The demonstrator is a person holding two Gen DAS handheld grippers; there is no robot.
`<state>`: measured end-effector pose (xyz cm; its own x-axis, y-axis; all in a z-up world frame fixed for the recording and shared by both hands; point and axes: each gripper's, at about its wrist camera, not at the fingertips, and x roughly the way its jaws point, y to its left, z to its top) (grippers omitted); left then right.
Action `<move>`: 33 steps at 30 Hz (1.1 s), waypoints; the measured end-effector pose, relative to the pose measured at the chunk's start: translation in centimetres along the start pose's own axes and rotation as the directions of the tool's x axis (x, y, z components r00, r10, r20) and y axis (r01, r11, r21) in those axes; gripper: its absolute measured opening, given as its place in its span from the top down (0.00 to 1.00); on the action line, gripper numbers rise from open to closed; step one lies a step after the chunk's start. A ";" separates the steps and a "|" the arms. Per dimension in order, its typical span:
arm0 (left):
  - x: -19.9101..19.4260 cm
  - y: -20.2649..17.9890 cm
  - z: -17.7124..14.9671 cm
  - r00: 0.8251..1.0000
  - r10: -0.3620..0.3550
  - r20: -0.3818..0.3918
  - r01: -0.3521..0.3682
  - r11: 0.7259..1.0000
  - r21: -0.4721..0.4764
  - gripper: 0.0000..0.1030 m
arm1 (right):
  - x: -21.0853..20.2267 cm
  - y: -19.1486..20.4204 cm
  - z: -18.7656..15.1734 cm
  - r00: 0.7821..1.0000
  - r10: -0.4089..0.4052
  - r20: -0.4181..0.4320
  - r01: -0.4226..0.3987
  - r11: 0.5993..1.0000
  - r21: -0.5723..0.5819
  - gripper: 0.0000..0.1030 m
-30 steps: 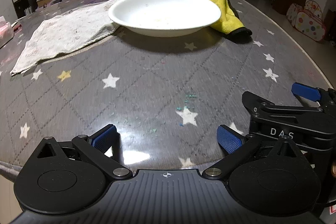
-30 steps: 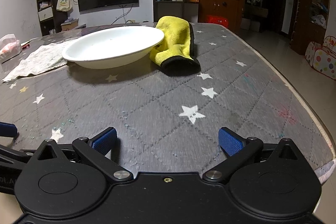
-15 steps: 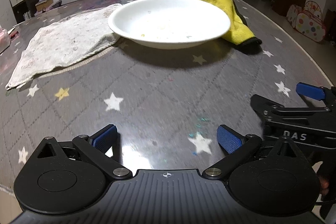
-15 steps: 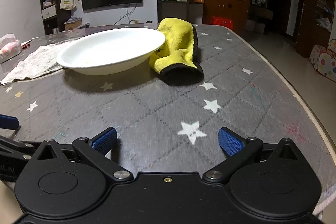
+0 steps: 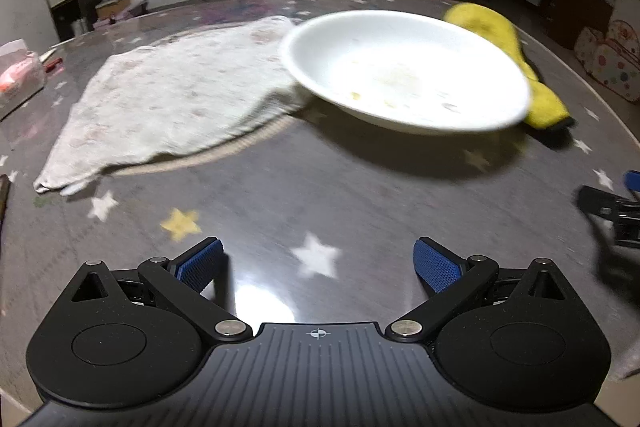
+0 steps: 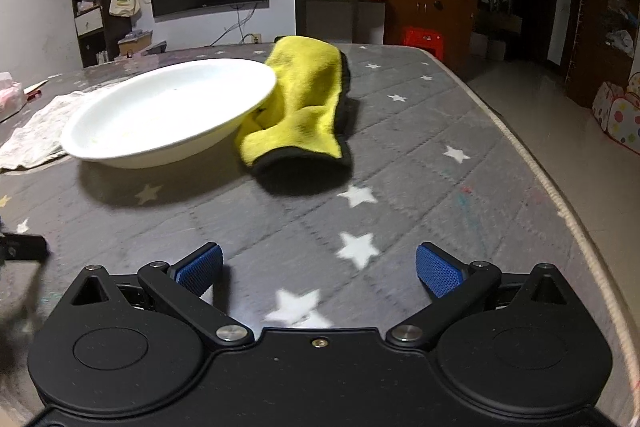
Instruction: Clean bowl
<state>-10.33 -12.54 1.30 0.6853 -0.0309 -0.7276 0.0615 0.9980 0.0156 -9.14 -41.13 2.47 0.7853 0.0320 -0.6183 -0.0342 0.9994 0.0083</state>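
Bowl seemingly holds crumbs, though blurred; yellow cloth touches its rim. Left gripper and right gripper wide, empty. Wiping remains.

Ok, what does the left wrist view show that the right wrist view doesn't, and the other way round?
Only the left wrist view shows the whole grey cloth and the crumbs clearly inside the white bowl.

Only the right wrist view shows the full yellow mitt, its black cuff, and the table's right edge.

Both show the bowl, both cloths, the star-patterned table, and open, empty jaws.
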 end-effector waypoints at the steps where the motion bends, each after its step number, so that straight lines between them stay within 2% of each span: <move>1: 0.1 0.3 0.1 1.000 0.002 0.003 -0.002 1.000 -0.003 0.01 | 0.2 -0.5 0.2 1.000 -0.004 -0.003 0.004 1.000 0.003 0.00; 8: 1.8 4.2 1.9 0.999 0.031 0.021 -0.030 0.999 -0.036 0.01 | 1.4 -3.8 1.2 0.999 -0.040 -0.022 0.041 0.998 0.038 0.00; 12: 1.8 5.1 2.8 0.997 0.074 0.024 -0.073 0.997 -0.038 0.01 | 2.2 -5.6 1.9 0.998 -0.058 -0.034 0.060 0.997 0.052 0.00; 13: 1.4 5.4 3.2 0.994 0.093 0.049 -0.091 0.995 -0.030 0.01 | 2.4 -6.0 2.1 0.997 -0.063 -0.034 0.065 0.996 0.056 0.00; 19: 1.1 6.9 4.9 0.992 0.079 0.098 -0.075 0.996 -0.047 0.01 | 3.9 -7.5 3.2 0.996 -0.081 -0.042 0.084 0.994 0.068 0.00; 25: 4.1 9.1 7.0 0.992 0.085 0.094 -0.074 0.991 -0.109 0.01 | 5.3 -8.2 4.4 0.995 -0.089 -0.049 0.093 0.993 0.078 0.00; 33: 6.8 11.3 7.7 0.992 0.082 0.094 -0.066 0.985 -0.158 0.01 | 6.6 -8.9 5.4 0.994 -0.100 -0.042 0.103 0.991 0.080 0.00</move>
<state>0.59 -1.85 1.77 0.7534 0.0459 -0.6560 -0.0997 0.9940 -0.0450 -0.33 -49.76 2.57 0.7582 -0.0685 -0.6484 0.0966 0.9953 0.0079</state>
